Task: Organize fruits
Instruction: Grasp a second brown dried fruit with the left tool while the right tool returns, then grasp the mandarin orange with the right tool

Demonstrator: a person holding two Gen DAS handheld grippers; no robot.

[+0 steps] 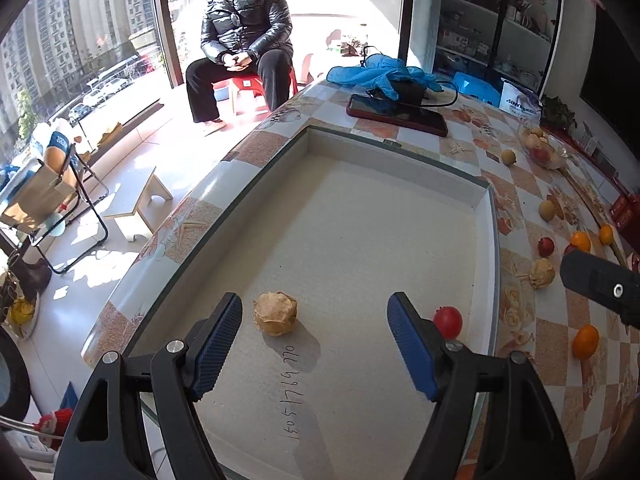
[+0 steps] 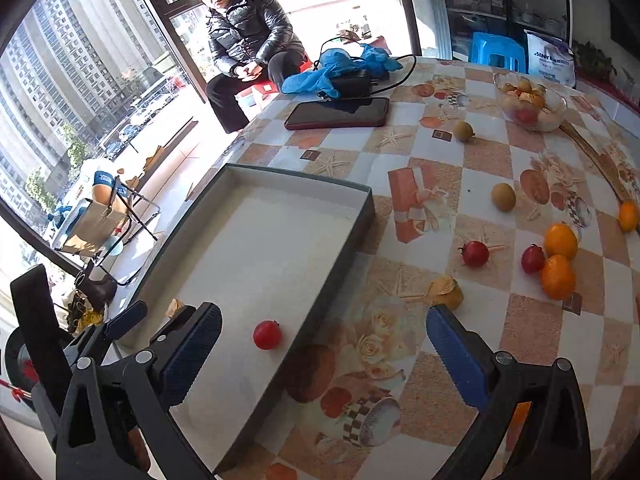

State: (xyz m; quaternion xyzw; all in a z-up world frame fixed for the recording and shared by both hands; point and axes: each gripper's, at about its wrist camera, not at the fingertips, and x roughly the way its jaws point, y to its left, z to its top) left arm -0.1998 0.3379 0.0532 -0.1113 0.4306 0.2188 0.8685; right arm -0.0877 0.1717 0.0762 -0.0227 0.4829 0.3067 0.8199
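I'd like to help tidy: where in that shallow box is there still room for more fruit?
Most of the box floor is bare: everything beyond the paper-wrapped fruit and the red fruit, up to the far wall near the phone. The table right of the box is crowded with loose oranges and red fruits.

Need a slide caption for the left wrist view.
Open left tool over the tray, which holds a tan fruit and a red one.

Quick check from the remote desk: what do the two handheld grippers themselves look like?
Both look alike. The left gripper and right gripper have matte black, angular frames with triangular cut-outs and silver pivot bolts. Each finger carries a long blue pad with fine dotted grip texture. No cables, markings, hands or sleeves are visible.
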